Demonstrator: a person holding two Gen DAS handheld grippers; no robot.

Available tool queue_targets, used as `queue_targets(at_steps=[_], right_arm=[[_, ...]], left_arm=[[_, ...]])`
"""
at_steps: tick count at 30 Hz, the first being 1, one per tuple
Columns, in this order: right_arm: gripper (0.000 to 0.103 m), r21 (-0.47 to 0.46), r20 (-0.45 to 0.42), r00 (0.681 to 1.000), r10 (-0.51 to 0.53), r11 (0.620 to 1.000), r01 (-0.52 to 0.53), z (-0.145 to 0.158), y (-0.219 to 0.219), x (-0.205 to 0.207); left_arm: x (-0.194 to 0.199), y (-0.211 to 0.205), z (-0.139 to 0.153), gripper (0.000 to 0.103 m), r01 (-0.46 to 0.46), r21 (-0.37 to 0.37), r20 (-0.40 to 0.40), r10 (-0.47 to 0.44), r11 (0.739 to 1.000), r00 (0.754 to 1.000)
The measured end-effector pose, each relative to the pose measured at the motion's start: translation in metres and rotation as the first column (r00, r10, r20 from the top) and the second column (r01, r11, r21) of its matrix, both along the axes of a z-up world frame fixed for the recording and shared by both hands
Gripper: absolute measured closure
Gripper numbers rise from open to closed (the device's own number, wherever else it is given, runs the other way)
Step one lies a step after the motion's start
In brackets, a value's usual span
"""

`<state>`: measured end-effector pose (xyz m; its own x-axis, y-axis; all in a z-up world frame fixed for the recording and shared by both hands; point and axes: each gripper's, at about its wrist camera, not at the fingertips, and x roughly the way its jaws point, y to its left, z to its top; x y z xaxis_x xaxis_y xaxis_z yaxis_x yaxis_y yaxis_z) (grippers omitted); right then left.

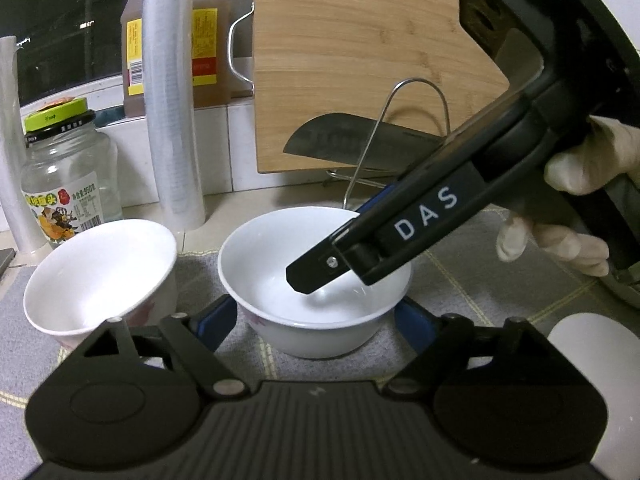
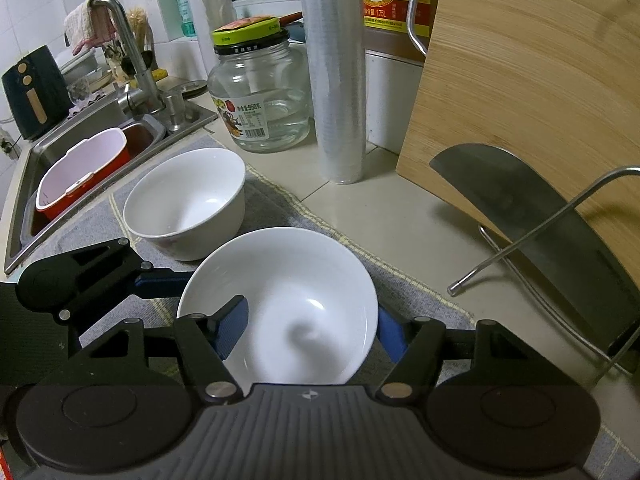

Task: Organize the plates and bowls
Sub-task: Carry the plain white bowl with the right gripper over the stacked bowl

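Reaching in from the upper right of the left wrist view, the right gripper (image 1: 320,272) has one black finger dipped inside a white bowl (image 1: 280,264) in the middle of the frame. In the right wrist view, this same bowl (image 2: 296,304) sits low in the middle, and the right gripper (image 2: 312,332) has one blue pad (image 2: 230,328) inside the bowl and the other outside its right edge. The fingers are spread wide, and I cannot tell if either pad touches the rim. The left gripper (image 1: 316,320) is also spread wide, with a blue pad (image 1: 216,320) on each side of the bowl, near it but not squeezing it. A second bowl (image 1: 100,272) sits at the left of the frame, just beside the first one. Both bowls rest on a gray mat (image 1: 500,280). Behind them stand a glass jar (image 1: 68,176) with a green lid, a tall stack of cups (image 1: 176,120), a wooden board (image 1: 360,60) and a big knife (image 1: 352,144).
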<state>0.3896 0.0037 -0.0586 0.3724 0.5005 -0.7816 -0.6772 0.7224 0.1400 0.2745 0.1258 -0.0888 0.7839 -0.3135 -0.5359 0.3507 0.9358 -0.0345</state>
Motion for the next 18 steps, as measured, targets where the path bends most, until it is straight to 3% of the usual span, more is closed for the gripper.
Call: queue_targets(at_steps=[18], right_arm=[[0.03,0.03,-0.008,1.0,0.006,1.0,-0.006,0.017,-0.005,-0.016]], left_arm=[[-0.015,-0.004,0.017,0.017,0.014,0.035,-0.002,-0.014,0.999,1.0]])
